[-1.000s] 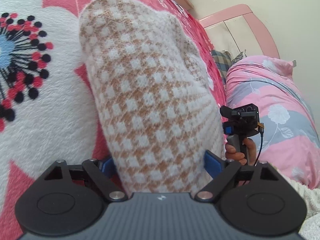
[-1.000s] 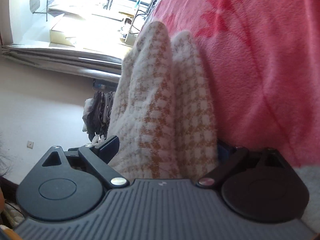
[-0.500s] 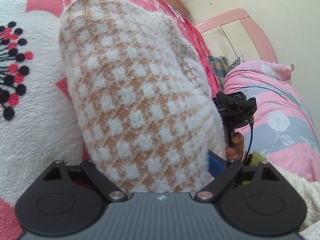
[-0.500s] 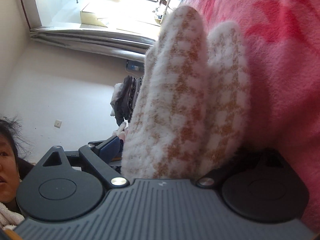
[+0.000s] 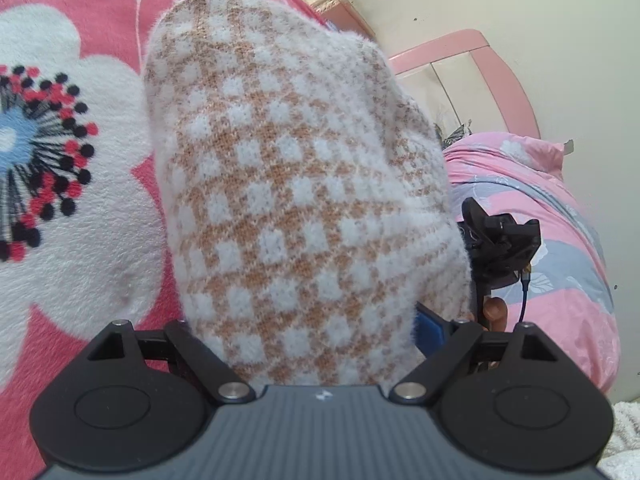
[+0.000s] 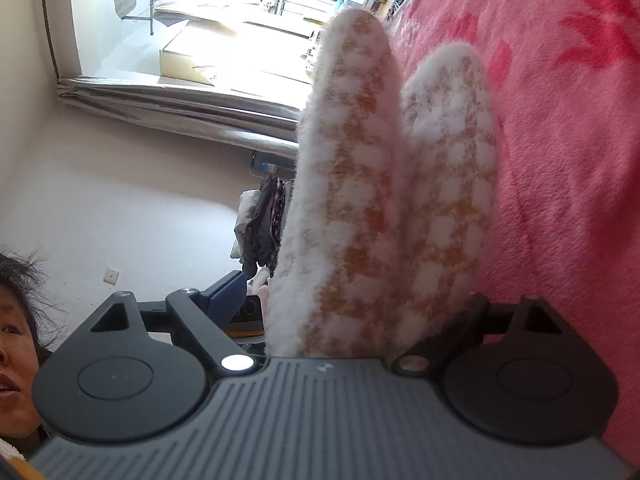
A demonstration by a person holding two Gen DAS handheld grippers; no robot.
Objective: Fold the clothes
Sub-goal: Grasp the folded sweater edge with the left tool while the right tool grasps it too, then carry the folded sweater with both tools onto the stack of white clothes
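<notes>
A fuzzy tan-and-white checked knit garment point(image 5: 296, 208) is bunched between the fingers of my left gripper point(image 5: 308, 332), which is shut on it above the pink flowered blanket point(image 5: 72, 208). In the right wrist view the same garment point(image 6: 380, 200) stands in two folds between the fingers of my right gripper point(image 6: 360, 312), which is shut on it. The right gripper also shows in the left wrist view point(image 5: 500, 240), just beyond the garment's right edge. The garment hides most of the fingertips.
A pink and grey flowered quilt point(image 5: 560, 240) lies at the right, before a pink headboard point(image 5: 480, 60). In the right wrist view, a bright window point(image 6: 240, 20), a pile of clothes point(image 6: 264, 224) and the person's face point(image 6: 12, 360) are at the left.
Both grippers have kept hold of the garment and lifted and turned it. The right gripper has tilted so more of the room shows. The left view has swung slightly over the blanket.
</notes>
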